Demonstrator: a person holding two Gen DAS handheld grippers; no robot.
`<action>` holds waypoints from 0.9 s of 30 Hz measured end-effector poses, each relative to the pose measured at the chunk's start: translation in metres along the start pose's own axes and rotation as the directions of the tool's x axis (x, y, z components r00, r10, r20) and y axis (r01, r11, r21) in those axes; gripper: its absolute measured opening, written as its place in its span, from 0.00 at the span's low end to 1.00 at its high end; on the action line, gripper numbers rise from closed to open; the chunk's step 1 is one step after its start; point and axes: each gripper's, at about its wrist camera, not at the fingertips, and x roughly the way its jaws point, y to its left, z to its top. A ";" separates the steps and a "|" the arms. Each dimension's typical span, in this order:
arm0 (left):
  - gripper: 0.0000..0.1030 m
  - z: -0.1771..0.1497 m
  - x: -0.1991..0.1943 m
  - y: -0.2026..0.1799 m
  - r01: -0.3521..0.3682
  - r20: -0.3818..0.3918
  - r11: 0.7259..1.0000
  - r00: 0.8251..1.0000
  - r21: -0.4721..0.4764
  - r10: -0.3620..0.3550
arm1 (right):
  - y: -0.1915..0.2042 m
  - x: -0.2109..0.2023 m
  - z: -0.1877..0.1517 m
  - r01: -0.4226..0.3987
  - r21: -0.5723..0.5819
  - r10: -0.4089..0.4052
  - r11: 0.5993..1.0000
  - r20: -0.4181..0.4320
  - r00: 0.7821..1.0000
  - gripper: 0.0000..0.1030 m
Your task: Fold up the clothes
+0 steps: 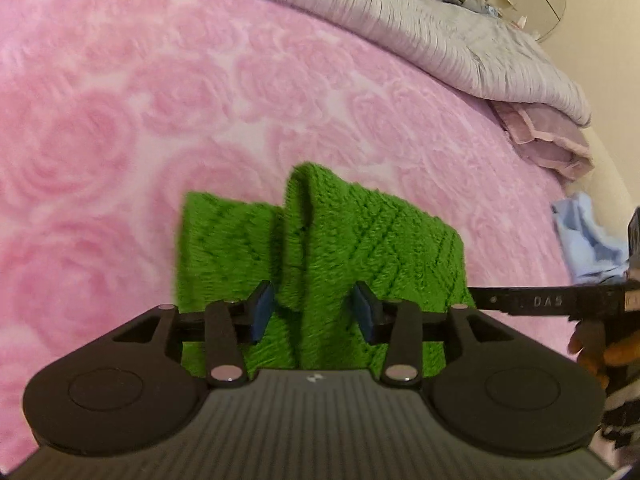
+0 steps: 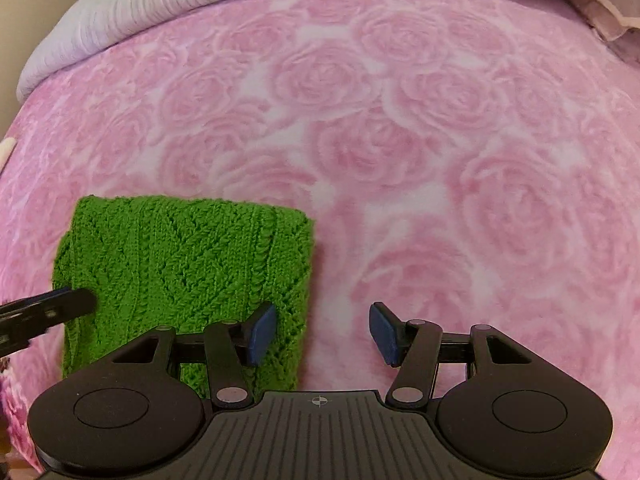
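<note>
A green knitted garment point(image 2: 184, 268) lies folded into a rectangle on the pink rose-patterned blanket point(image 2: 400, 140). In the left wrist view the green knit point(image 1: 360, 240) bunches into a raised fold that runs between the jaws of my left gripper point(image 1: 314, 312), which stand apart on either side of it. My right gripper point(image 2: 322, 330) is open and empty, its left finger over the garment's right edge. The left gripper's finger point(image 2: 48, 312) reaches the garment's left side in the right wrist view.
A grey-lilac ribbed duvet point(image 1: 440, 32) is piled along the bed's far edge, with a pink folded cloth point(image 1: 548, 140) beside it. A light blue cloth point(image 1: 588, 240) lies at the bed's right side. The right gripper's finger point(image 1: 552, 302) crosses the left wrist view.
</note>
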 end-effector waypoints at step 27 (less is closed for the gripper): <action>0.11 0.002 -0.044 0.051 0.044 0.126 0.997 0.991 -0.063 -0.036 | 0.065 0.008 0.000 -0.075 -0.141 0.080 0.987 0.031 0.996 0.40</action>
